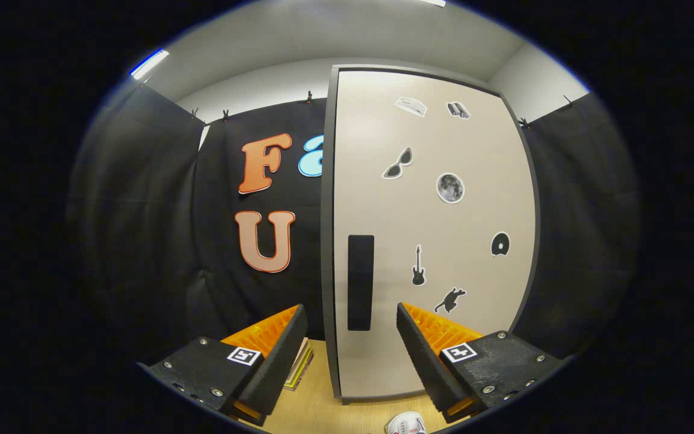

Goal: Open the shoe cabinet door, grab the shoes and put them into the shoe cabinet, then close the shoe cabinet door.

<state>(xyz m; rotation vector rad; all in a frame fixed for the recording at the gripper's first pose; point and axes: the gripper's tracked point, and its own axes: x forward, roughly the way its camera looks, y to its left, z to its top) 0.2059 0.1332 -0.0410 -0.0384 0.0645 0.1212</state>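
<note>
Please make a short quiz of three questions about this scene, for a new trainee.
1. True or false: the cabinet door is closed.
2. What lies just ahead of the gripper, between its fingers?
A. the black handle
B. a guitar sticker
C. a shoe
3. Fill in: the gripper's fingers are ____ and hold nothing.

Key:
1. True. The door stands flat and shut.
2. A. The handle is near the door's left edge; a white shoe lies on the floor below the fingers.
3. open

No readable text — stickers (door) are pictorial.
</note>
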